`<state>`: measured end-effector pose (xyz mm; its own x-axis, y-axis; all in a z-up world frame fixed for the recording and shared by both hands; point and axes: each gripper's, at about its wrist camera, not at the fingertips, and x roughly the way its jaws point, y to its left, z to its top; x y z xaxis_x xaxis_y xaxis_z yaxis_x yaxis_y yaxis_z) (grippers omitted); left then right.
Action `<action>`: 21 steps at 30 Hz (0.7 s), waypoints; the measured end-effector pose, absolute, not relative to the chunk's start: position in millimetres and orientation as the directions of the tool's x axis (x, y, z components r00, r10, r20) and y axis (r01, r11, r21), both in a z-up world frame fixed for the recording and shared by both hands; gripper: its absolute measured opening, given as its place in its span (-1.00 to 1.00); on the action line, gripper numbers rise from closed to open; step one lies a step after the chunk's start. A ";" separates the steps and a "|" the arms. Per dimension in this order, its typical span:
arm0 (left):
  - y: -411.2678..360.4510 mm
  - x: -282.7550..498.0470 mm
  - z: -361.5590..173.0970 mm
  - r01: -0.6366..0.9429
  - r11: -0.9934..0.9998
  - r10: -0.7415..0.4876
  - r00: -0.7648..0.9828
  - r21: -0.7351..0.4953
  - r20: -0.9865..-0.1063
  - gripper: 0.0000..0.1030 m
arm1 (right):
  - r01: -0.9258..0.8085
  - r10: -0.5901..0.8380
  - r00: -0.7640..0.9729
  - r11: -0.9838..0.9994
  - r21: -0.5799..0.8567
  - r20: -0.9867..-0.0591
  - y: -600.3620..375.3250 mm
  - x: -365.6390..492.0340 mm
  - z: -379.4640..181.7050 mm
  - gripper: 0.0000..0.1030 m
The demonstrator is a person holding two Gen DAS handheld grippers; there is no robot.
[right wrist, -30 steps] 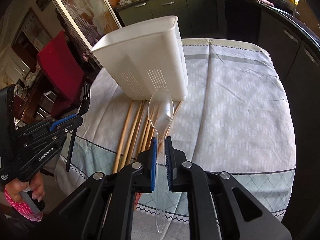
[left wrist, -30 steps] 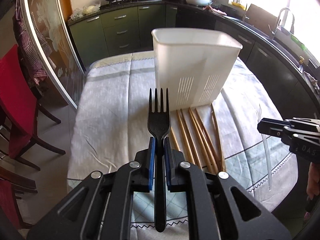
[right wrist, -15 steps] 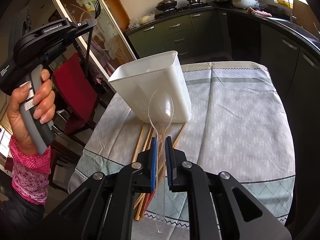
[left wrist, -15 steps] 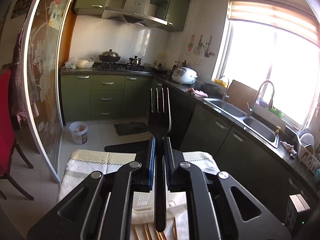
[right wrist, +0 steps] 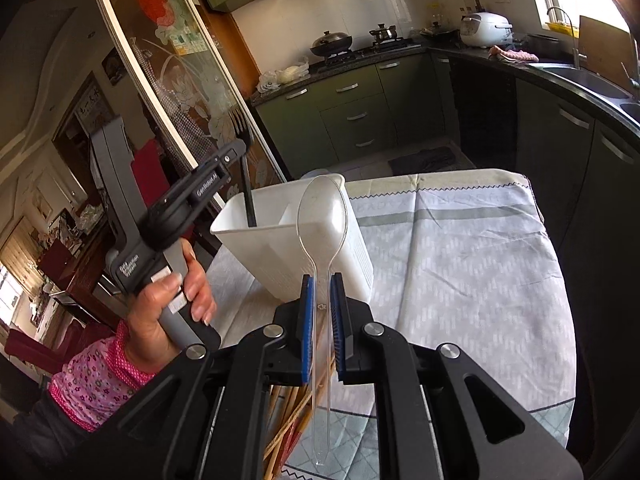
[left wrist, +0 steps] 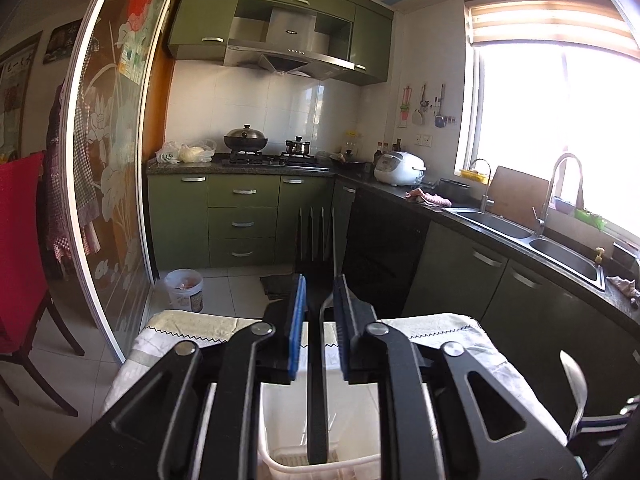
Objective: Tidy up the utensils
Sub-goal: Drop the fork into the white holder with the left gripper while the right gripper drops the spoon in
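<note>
My left gripper (left wrist: 319, 304) has its jaws spread, black fork (left wrist: 318, 360) standing loose between them with its handle down in the white caddy (right wrist: 280, 236) on the bench (right wrist: 460, 264); right gripper (right wrist: 321, 312) jaws pinching the clear spoon (right wrist: 322, 216); chopsticks (right wrist: 296, 412) lying beside the caddy.

home kitchen | gas stove with wok (left wrist: 245, 139) | double sink (left wrist: 532, 236) | green cabinets (left wrist: 240, 216)
</note>
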<state>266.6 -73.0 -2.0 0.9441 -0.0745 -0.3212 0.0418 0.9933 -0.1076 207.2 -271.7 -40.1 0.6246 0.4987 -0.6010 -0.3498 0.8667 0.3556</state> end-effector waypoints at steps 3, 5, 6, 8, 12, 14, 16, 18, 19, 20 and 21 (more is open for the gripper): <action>-75.1 264.1 -8.2 0.052 0.994 -0.081 0.936 -0.092 -0.343 -0.25 | -0.363 0.496 0.673 0.868 0.339 -0.548 -261.2 219.7 -18.9 -0.82; -74.9 261.1 -9.4 0.060 0.994 -0.088 0.931 -0.090 -0.355 -0.25 | -0.365 0.491 0.710 0.869 0.333 -0.505 -254.8 229.0 -5.0 -0.82; -72.7 258.0 -7.9 0.058 0.994 -0.089 0.931 -0.096 -0.355 -0.25 | -0.365 0.486 0.731 0.871 0.328 -0.478 -251.6 233.7 1.9 -0.82; -66.0 248.9 -2.9 0.055 0.992 -0.092 0.933 -0.116 -0.348 -0.25 | -0.351 0.454 0.784 0.886 0.301 -0.423 -245.3 244.6 15.6 -0.82; -49.1 224.8 11.4 0.038 0.990 -0.082 0.942 -0.137 -0.326 -0.15 | -0.325 0.414 0.842 0.901 0.287 -0.345 -229.8 275.5 29.6 -0.82; -41.6 213.4 15.5 0.036 0.991 -0.077 0.942 -0.130 -0.327 -0.11 | -0.315 0.393 0.858 0.911 0.266 -0.330 -218.3 292.1 28.8 -0.81; -34.3 203.5 17.9 0.032 0.992 -0.070 0.941 -0.119 -0.332 -0.10 | -0.291 0.356 0.878 0.927 0.236 -0.320 -208.2 305.6 23.6 -0.81; -28.6 195.3 19.0 0.029 0.993 -0.066 0.937 -0.112 -0.343 -0.09 | -0.268 0.320 0.893 0.943 0.197 -0.316 -198.2 316.5 16.1 -0.81; -25.7 192.2 18.2 0.029 0.994 -0.066 0.934 -0.108 -0.352 -0.08 | -0.260 0.309 0.896 0.947 0.189 -0.318 -195.3 320.3 10.3 -0.81; -23.0 189.9 17.4 0.028 0.994 -0.064 0.930 -0.104 -0.362 -0.08 | -0.257 0.308 0.894 0.948 0.191 -0.326 -194.1 323.3 3.4 -0.81; -20.1 187.6 15.8 0.026 0.994 -0.063 0.926 -0.105 -0.371 -0.07 | -0.256 0.311 0.888 0.946 0.198 -0.338 -193.5 324.9 -3.2 -0.81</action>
